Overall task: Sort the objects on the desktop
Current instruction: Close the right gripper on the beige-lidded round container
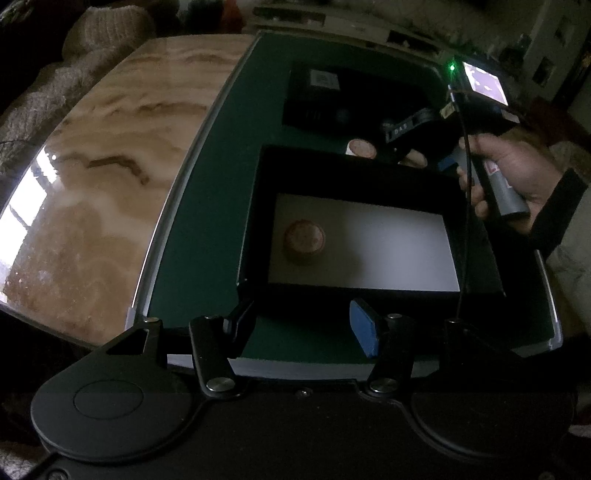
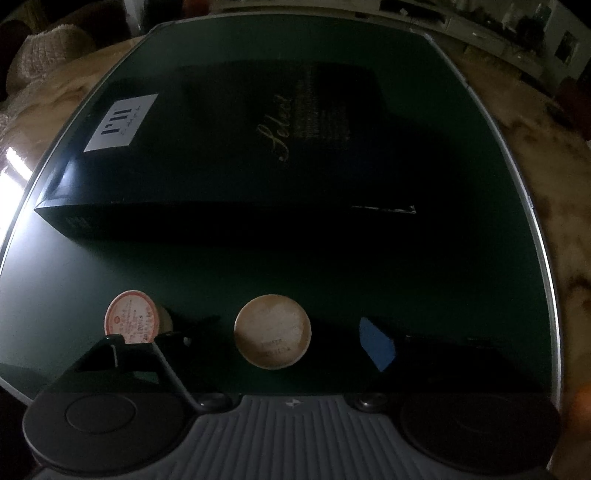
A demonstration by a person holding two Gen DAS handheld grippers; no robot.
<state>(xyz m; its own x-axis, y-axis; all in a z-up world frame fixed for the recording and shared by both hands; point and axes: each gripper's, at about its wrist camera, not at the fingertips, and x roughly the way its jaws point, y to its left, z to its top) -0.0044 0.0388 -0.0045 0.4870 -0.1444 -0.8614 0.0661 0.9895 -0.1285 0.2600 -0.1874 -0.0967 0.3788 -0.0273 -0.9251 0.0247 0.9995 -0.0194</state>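
An open black box (image 1: 258, 221) with a white floor lies on the green mat (image 1: 207, 221), and one round tea-cake disc (image 1: 304, 238) rests inside it. My left gripper (image 1: 303, 325) hovers just in front of the box's near wall, open, with only mat between its fingers. Beyond the box, a hand (image 1: 517, 173) holds my right gripper (image 1: 417, 158) pointing down. In the right wrist view a tan-topped disc (image 2: 273, 330) lies on the mat between the jaws of my right gripper (image 2: 275, 336). The blue pad (image 2: 376, 343) stands apart from it. A red-labelled disc (image 2: 131, 317) lies just left.
A closed black box (image 2: 258, 155) with gold script and a white label (image 2: 122, 123) lies at the back of the mat. The mat sits on a marble table (image 1: 92, 184); knitted fabric (image 1: 107, 33) lies beyond its far left edge.
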